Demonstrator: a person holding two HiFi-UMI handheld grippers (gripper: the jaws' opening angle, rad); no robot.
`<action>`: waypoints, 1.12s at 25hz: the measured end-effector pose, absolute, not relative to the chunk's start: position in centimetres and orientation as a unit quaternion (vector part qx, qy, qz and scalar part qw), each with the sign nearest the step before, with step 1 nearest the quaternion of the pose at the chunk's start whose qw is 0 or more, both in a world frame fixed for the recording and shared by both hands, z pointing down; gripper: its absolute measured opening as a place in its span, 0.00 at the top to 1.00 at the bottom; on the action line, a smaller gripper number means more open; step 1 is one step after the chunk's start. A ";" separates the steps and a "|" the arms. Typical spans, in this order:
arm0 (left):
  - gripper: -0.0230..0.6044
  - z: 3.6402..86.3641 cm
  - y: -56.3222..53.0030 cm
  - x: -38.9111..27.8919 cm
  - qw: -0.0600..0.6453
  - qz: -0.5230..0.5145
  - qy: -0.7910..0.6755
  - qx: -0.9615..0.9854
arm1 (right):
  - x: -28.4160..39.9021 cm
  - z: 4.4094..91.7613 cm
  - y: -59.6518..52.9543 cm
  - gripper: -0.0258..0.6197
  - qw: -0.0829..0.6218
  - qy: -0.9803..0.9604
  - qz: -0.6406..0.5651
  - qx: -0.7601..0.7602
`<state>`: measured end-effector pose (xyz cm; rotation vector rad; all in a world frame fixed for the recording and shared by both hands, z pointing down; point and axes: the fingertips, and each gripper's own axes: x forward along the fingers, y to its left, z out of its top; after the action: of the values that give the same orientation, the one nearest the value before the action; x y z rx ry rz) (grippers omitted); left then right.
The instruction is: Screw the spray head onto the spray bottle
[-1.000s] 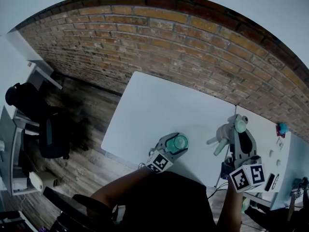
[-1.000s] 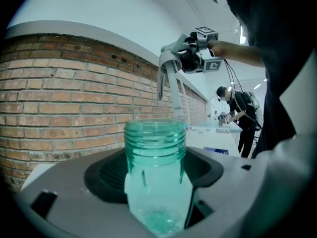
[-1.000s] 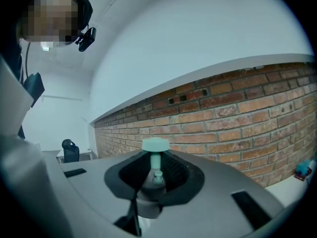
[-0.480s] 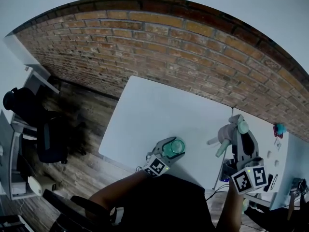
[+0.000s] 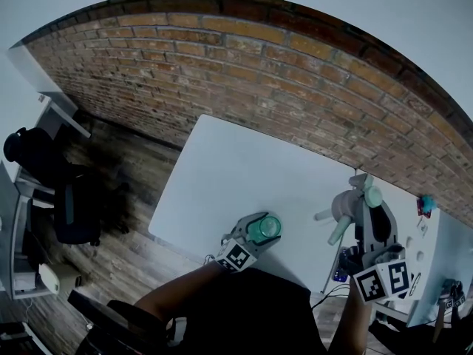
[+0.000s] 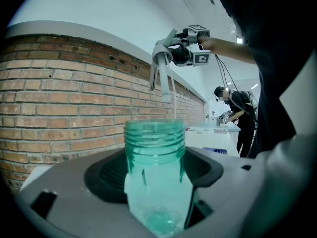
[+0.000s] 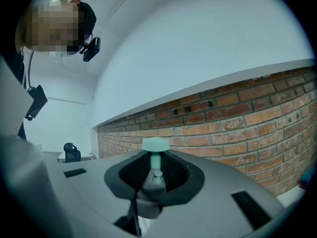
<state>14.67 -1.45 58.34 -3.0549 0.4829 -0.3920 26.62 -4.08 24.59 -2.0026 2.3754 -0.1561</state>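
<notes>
We look down on a long red brick wall that runs behind a white rectangular surface, with dark wooden floor along the surface's left edge and a second white surface beside its right edge.

At the middle of the near edge, the grey left gripper reaches in over the surface. In the left gripper view, its jaws pinch the translucent green plastic spray bottle by its body. The bottle stands upright, its open threaded neck rising clear above the jaws. From the head view the spray bottle sits just inside the near edge; we cannot tell whether its base touches the surface.

Over the right edge, the grey right gripper is held roughly level, well apart from the bottle. Its jaws are closed on the grey plastic spray head, whose pale green top pokes up between them. In the head view the spray head juts left from the jaws, and its thin pale dip tube slants down. Seen from the left gripper view, the spray head hangs higher than the bottle's neck.
</notes>
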 end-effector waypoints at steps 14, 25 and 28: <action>0.45 58.5 -1.4 14.5 0.012 -0.131 0.155 -0.979 | 24.2 22.2 -3.7 0.86 0.018 0.788 -0.036 -0.615; 0.45 57.9 -1.5 14.9 0.018 -0.118 0.157 -0.980 | 22.5 20.0 -3.4 0.86 0.038 0.803 -0.016 -0.594; 0.45 57.9 -1.4 14.9 0.018 -0.124 0.153 -0.980 | 22.1 19.8 -3.3 0.86 0.040 0.804 -0.017 -0.593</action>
<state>14.87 -1.36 57.91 -3.0444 0.4739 -0.3850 22.11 -3.32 19.80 -1.8168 2.4648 -0.0536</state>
